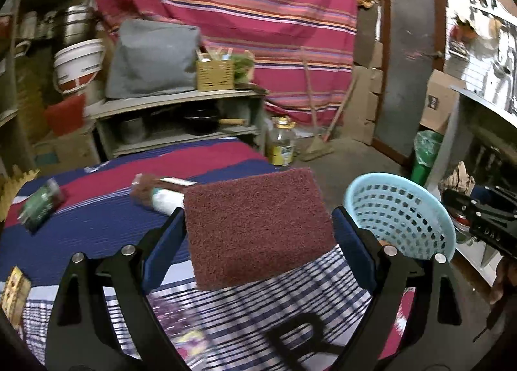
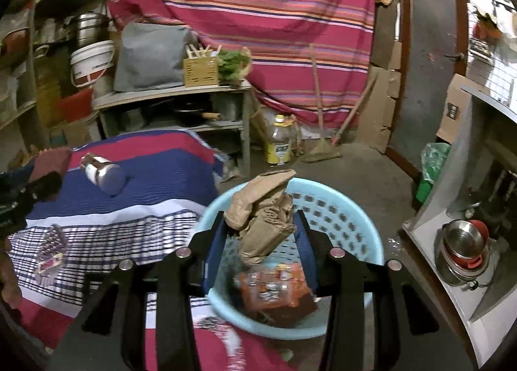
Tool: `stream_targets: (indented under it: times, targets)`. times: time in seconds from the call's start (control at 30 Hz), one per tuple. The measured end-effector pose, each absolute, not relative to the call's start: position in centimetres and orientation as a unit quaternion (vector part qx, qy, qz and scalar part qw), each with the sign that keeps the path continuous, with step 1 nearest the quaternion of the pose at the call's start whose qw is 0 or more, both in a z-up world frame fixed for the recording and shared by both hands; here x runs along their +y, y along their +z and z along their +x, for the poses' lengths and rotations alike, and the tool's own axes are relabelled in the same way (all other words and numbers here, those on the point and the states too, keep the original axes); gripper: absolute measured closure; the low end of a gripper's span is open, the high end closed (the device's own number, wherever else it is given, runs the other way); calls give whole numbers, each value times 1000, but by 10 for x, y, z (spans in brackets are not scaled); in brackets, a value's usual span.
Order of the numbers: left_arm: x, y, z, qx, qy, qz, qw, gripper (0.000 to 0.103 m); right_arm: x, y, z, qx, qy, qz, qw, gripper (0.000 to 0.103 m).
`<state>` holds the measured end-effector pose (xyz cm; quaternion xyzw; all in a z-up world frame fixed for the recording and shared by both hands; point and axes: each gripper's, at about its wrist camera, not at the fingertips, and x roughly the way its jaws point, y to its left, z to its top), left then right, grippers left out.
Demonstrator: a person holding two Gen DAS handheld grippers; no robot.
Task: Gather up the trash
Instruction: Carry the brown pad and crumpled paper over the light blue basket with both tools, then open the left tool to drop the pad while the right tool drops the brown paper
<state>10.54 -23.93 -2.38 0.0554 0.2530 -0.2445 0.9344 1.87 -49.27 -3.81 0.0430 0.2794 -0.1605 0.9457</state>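
Right gripper (image 2: 260,241), nearest the lens: black linkage, blue pads part-closed and clamped on a crumpled brown paper bag (image 2: 263,212). It tilts downward over the light blue basket (image 2: 358,225). The bag hangs above the basket's mouth; an orange wrapper (image 2: 274,287) lies inside, on the bottom.

Left gripper (image 1: 258,235): also angled down, jaws wide, a dark red scouring pad (image 1: 258,228) between them. Left pad touches its edge; contact on the right pad not clear. It sits above the striped bedspread (image 1: 97,228), basket just to its right at the bed's edge.

Still on the bedspread: green packet (image 1: 40,206), a white tube-like item (image 1: 164,199), blurred, and a yellow packet (image 1: 14,287). Behind: grey shelf (image 1: 174,102), oil bottle (image 1: 282,144) on floor, broom (image 1: 318,144).
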Motion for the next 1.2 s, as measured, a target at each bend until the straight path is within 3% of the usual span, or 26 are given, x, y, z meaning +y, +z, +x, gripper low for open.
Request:
stream_targets:
  times: [0.73, 0.9, 1.2]
  targets:
    - [-401, -76, 123, 297, -334, 75, 891, 15, -585, -85, 11, 303, -204, 93, 926, 61]
    - [-408, -81, 128, 304, -336, 74, 888, 6, -591, -90, 10, 307, -206, 96, 924, 61]
    - [-366, -67, 128, 286, -289, 61, 911, 6, -587, -97, 16, 308, -198, 107, 924, 61]
